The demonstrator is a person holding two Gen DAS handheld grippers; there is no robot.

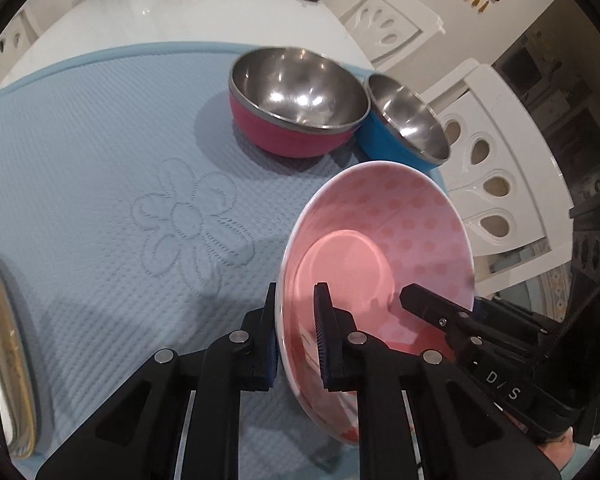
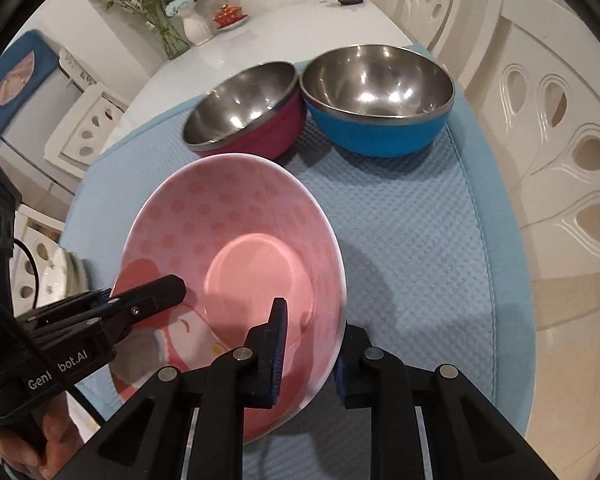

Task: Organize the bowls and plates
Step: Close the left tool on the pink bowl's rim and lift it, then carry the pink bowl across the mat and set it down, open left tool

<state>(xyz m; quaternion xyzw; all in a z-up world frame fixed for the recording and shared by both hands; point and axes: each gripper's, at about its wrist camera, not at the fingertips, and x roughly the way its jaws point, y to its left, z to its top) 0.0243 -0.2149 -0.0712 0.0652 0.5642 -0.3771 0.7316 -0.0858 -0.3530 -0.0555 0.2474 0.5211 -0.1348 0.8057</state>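
Left wrist view: the left gripper [image 1: 296,332] pinches the rim of the pink bowl [image 1: 380,236], 1 finger outside the wall and 1 inside. The right gripper [image 1: 424,300] reaches in from the side with a finger over the opposite rim. The pink bowl is tilted and seems lifted off the blue mat [image 1: 100,200], nearer the camera than the red bowl [image 1: 284,96]. The blue bowl [image 1: 400,120] sits touching the red bowl on its far side from the mat's stitched flower. As a judgement, the 2 steel bowls are already grouped and the pink bowl is mid-placement, so stacking or lining up remains. A plate edge [image 1: 4,340] is cut off at the frame's border, well apart from the red bowl; its pattern is unreadable.

Right wrist view: the right gripper [image 2: 312,344] clamps the pink bowl's [image 2: 228,220] rim between its 2 fingers, and the left gripper [image 2: 156,292] shows a finger over the other rim; its second finger is hidden. The red bowl [image 2: 244,108] and blue bowl [image 2: 380,92] stand rim to rim just beyond the pink bowl. Another plate [image 2: 66,272], on the opposite side of the pink bowl from the blue bowl, is mostly hidden. Whether the pink bowl's base touches the mat [image 2: 412,220] cannot be told.
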